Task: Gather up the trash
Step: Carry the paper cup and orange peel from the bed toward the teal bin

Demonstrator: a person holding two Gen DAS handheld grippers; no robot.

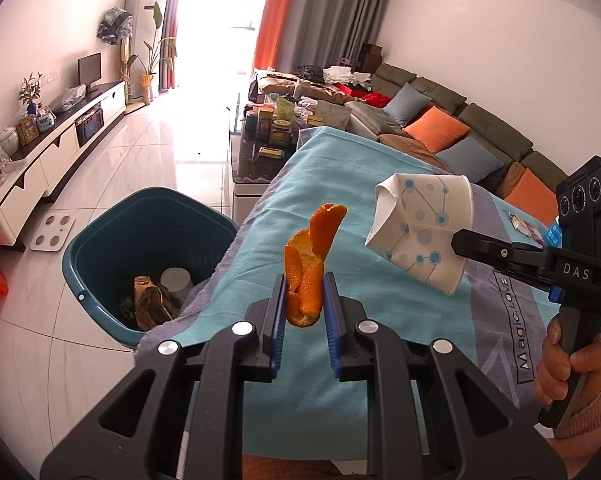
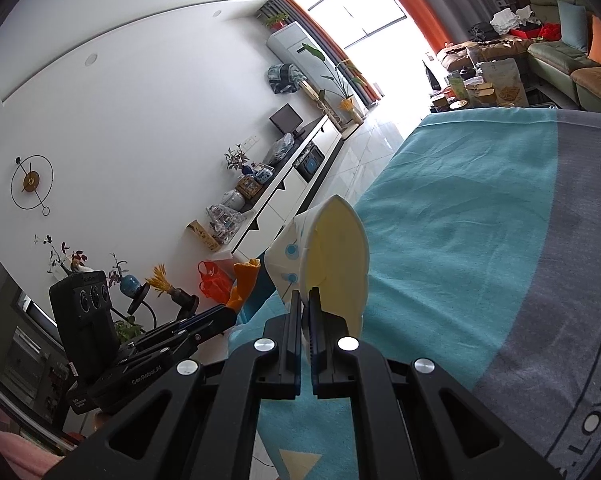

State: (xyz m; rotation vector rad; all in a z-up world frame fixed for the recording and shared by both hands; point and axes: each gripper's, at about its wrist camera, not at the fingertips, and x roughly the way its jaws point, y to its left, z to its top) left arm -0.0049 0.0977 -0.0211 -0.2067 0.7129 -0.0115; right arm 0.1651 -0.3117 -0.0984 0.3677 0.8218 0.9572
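Orange peel (image 1: 309,264) sits pinched upright in our left gripper (image 1: 304,312) jaws, above the blue-clothed surface (image 1: 340,184); left on the floor stands the bin (image 1: 100,236). Our right gripper (image 1: 458,242) holds a crushed paper cup (image 1: 420,228).

From the right wrist, our right gripper (image 2: 305,312) jaws pinch the cup's (image 2: 336,260) rim; the peel (image 2: 244,280) shows left.

Teal-and-grey towel (image 1: 352,184) spread over the table, small printed packets (image 1: 526,227) at its far right edge
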